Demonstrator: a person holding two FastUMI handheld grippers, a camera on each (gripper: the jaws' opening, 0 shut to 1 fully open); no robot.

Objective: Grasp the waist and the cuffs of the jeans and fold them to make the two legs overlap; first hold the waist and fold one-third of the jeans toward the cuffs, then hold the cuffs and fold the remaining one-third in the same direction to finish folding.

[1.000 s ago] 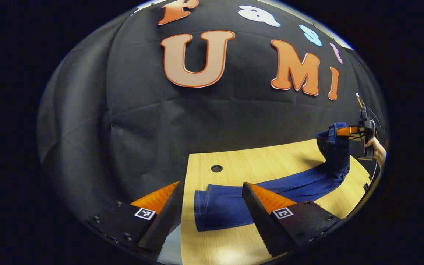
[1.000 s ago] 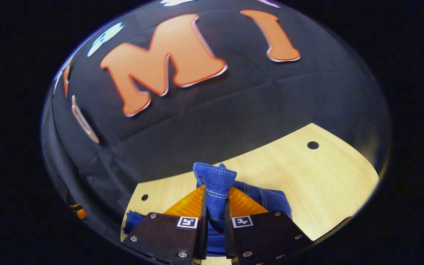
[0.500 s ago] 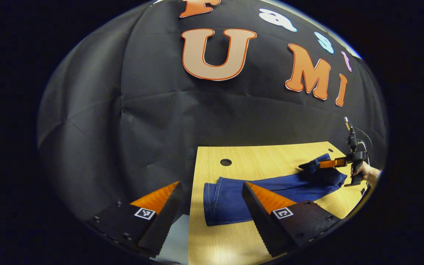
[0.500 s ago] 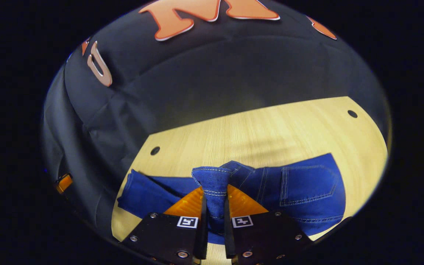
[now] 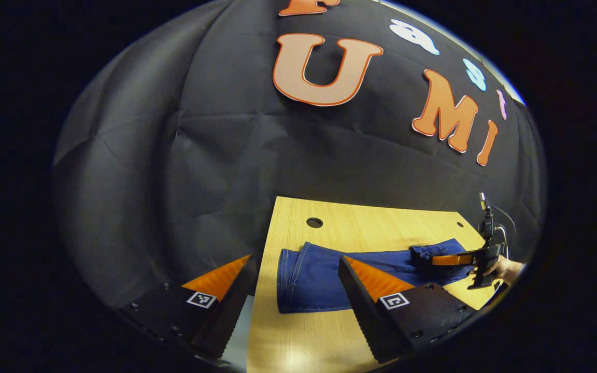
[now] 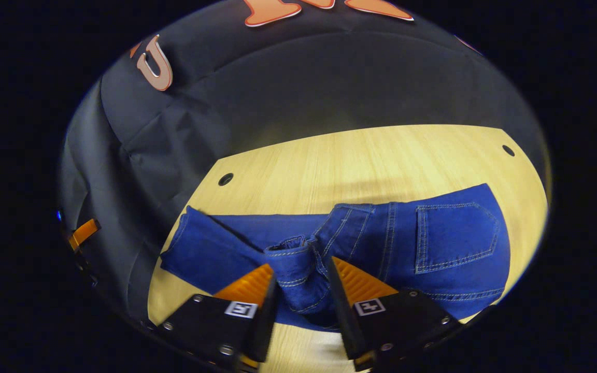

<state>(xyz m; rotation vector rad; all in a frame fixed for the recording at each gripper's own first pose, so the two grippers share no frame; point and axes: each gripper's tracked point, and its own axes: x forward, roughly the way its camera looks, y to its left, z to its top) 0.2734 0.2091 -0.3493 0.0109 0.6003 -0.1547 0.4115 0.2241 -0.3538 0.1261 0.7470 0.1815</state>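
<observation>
Blue denim jeans (image 6: 433,243) flat on light wooden bench (image 6: 360,155), waist folded over legs; bunched waistband between parted fingers of right hand-held gripper (image 6: 301,290), grip released; left hand-held gripper (image 5: 293,290) spread wide, empty, over cuffs (image 5: 288,280).

A light wooden table (image 6: 360,160) (holes near corners) carries blue jeans (image 6: 433,243).

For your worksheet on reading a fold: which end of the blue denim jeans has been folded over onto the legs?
The waist end of the blue denim jeans, back pocket up, between the right gripper fingers; the cuffs lie flat.
</observation>
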